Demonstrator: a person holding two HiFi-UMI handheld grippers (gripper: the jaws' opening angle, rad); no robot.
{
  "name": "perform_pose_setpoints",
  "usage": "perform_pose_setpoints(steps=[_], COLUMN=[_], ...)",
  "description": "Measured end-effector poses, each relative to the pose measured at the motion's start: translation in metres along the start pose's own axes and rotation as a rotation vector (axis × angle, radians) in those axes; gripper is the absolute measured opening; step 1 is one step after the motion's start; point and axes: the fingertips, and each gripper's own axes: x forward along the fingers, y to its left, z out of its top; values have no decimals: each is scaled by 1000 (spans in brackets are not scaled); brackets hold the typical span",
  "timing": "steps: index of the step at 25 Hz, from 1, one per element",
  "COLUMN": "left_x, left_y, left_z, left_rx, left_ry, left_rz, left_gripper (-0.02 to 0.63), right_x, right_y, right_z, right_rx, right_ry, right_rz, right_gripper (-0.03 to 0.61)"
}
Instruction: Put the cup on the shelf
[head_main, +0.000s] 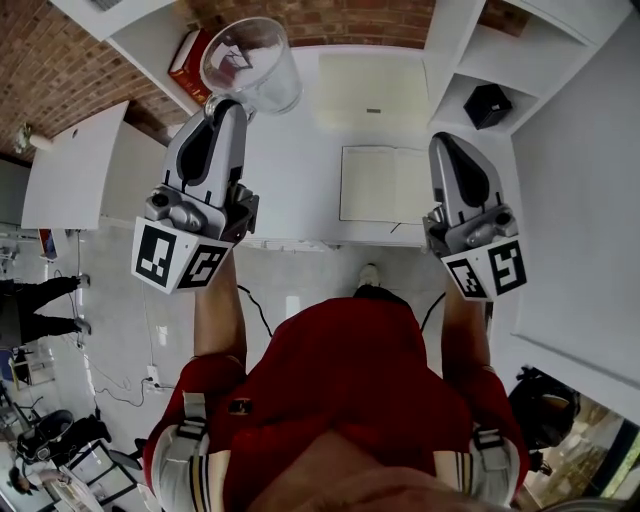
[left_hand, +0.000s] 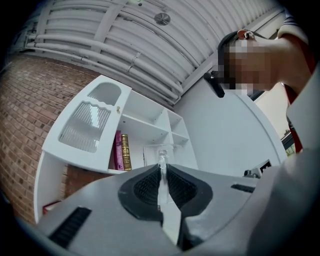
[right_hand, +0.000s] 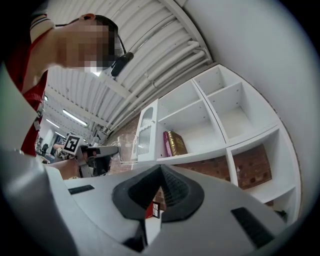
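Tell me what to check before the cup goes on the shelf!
1. Left gripper pinches the wall of the cup: ok.
2. Cup upright: ok, judged from the right gripper view.
3. Free room on the shelf beside the books: ok.
4. Cabinet door swung open: ok.
5. Right gripper empty and shut: ok.
6. Cup short enough to fit the shelf: cannot tell.

Perhaps workshop: brick wall (left_hand: 25, 130), white shelving (right_hand: 200, 155)
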Motion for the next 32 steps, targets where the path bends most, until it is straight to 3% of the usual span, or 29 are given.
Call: perform_pose_setpoints(steps=[15, 32], left_x=[87, 130], left_y=[-4, 1], left_z=[-26, -22], left_rx=[12, 28], left_ry=[-24, -23], left_rz=[41, 32], left_gripper=[26, 26], right_x=[25, 57], right_y=[-90, -119], right_z=[5, 13], right_rx=[-29, -80], right_ry=[-21, -25], right_rz=[57, 99], right_gripper=[-3, -3])
